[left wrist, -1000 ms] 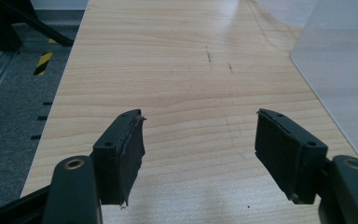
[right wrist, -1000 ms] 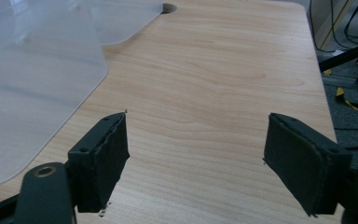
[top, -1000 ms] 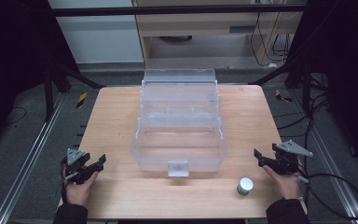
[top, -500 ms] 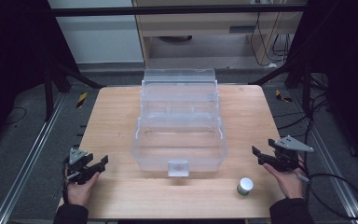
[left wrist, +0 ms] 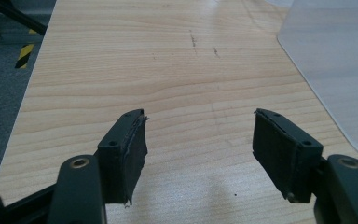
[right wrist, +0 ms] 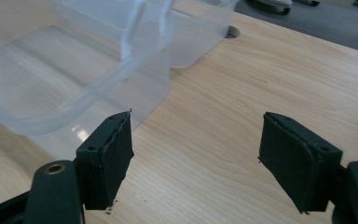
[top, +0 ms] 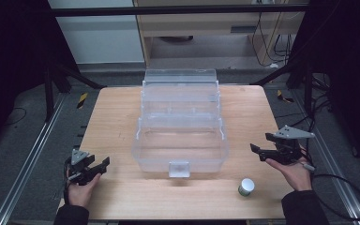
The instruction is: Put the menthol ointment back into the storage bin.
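Note:
A clear plastic tiered box (top: 180, 122) stands open in the middle of the wooden table (top: 117, 112), its trays stepped back toward the far side. A small white-capped jar (top: 246, 187) sits near the front edge, right of the box. My left gripper (top: 104, 164) rests low at the front left corner, open, with bare wood between its pads (left wrist: 133, 149). My right gripper (top: 258, 151) hovers at the right side, open and empty, pointing at the box's right wall (right wrist: 98, 84). The left gripper (left wrist: 198, 140) sees the box's corner (left wrist: 335, 70) at the right.
Metal rails (top: 23, 173) run along the floor on both sides of the table. A cable (top: 342, 187) trails from the right gripper. A cabinet (top: 206, 33) stands beyond the far edge. Bare wood lies left and right of the box.
The left hand has slid slightly back and left toward the table's front corner. The right gripper has shifted a little toward the box. Both stay open.

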`<state>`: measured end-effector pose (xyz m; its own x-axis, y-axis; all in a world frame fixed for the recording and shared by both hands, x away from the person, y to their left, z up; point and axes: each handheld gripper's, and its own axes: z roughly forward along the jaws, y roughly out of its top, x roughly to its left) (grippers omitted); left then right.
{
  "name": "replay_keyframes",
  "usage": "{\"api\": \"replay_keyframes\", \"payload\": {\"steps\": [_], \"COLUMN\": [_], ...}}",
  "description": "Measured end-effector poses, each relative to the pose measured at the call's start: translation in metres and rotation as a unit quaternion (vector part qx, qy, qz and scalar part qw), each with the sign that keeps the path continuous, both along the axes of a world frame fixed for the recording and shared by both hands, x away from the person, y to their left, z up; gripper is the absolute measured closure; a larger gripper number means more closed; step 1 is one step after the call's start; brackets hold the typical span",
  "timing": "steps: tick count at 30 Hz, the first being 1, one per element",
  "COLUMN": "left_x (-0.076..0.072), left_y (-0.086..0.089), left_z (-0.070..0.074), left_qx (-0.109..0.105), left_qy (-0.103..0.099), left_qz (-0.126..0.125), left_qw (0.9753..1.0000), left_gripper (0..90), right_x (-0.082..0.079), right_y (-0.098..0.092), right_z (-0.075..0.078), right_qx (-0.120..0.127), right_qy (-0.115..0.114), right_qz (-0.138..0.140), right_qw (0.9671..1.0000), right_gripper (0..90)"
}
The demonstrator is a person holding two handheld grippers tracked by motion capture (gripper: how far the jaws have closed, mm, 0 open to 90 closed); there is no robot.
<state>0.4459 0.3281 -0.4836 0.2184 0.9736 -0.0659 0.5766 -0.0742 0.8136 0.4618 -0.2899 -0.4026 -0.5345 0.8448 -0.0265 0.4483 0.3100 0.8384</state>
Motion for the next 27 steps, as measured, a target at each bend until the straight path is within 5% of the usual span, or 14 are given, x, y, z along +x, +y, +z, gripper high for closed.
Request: {"api": "replay_keyframes", "payload": {"steps": [11,27], "left_x": [0.0,0.0], "left_y": [-0.002,-0.002], "left_z": [0.0,-0.001], "left_qx": [0.006,0.012], "left_qy": [0.003,0.009], "left_qz": [-0.008,-0.009], "left_qw": [0.9999,0.9998], "left_gripper": [34.5,34.9], "right_x": [0.002,0.003], "right_y": [0.012,0.029], "right_z": [0.021,0.036], "right_qx": [-0.03,-0.082], "right_qy": [0.019,0.06], "right_qz": [0.063,0.14], "right_qw": [0.9974,0.9849], "right_gripper": [25.6,24.7]}}
